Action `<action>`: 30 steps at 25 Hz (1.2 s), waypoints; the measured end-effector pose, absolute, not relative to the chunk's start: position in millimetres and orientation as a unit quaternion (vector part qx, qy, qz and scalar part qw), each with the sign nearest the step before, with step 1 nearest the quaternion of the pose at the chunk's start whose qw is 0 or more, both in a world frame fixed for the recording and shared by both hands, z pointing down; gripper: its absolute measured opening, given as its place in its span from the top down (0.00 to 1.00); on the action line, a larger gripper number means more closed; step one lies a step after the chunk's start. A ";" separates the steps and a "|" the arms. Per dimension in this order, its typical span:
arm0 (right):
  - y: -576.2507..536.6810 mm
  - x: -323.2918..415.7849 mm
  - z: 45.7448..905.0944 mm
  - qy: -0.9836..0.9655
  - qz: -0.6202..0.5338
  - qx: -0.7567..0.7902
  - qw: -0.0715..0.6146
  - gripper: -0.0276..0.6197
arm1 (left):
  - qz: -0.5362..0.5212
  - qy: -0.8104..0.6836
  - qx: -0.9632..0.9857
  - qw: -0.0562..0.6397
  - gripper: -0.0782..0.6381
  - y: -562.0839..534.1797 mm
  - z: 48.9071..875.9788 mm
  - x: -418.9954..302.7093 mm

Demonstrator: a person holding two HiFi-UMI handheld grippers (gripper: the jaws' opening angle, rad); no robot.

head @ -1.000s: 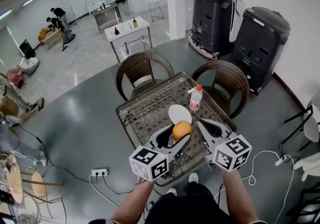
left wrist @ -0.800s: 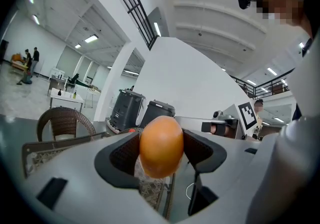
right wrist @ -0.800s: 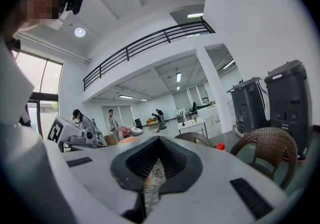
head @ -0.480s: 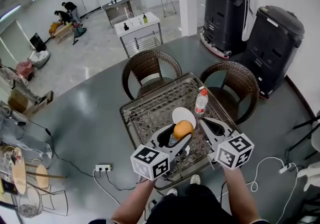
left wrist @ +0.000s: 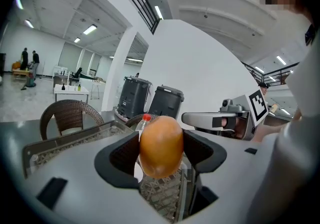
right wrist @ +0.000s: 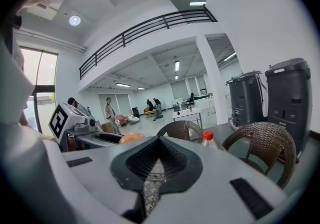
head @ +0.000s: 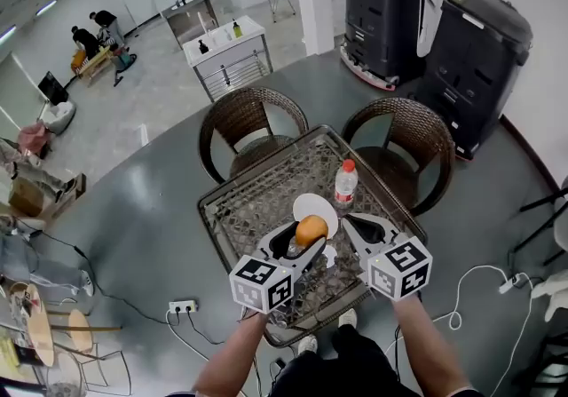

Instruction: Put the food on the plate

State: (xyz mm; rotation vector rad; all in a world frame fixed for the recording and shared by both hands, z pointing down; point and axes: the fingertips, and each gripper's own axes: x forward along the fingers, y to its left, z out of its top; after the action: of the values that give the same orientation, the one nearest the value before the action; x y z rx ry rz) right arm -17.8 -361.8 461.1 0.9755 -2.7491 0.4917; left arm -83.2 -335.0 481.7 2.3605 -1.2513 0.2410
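The left gripper (head: 310,235) is clamping a round, orange-coloured piece of food (head: 311,230). In the left gripper view its two jaws are pressing on the food's (left wrist: 161,147) left and right sides and holding it up off the table (head: 248,202). In the head view the food is sitting over the 6 o'clock edge of a white plate (head: 316,205). The plate is lying near the middle of the table. Whether the food is touching the plate cannot be told.

A clear bottle (head: 345,181) with a red cap is standing upright just beside the plate, at its 2 o'clock. In the left gripper view its cap (left wrist: 146,117) is peeking out at the food's 11 o'clock.

The right gripper (head: 348,221) is hovering at the food's 3 o'clock, close to it but apart. In the right gripper view its jaws are meeting at the tips with nothing between them (right wrist: 159,141). Only the table's woven pattern is showing through the slit below. In that view the food (right wrist: 131,138) is appearing at 9 o'clock and the bottle (right wrist: 209,140) at 2 o'clock.

Two brown wicker chairs are standing at the table's far side, one (head: 246,118) at 11 o'clock and the other (head: 401,132) at 1 o'clock. Two tall black bins (head: 390,4) are standing against the wall further off at 1 o'clock.
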 end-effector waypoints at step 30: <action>-410.6 3.5 582.5 -0.897 0.224 0.342 0.165 0.95 | 0.242 -0.465 0.802 0.287 0.49 -434.8 700.9 -78.9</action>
State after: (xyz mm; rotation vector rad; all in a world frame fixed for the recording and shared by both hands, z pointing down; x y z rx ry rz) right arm 3.5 -410.6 582.5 0.9748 -2.5567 0.6393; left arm -78.9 -434.8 700.9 2.1431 -1.2428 0.6465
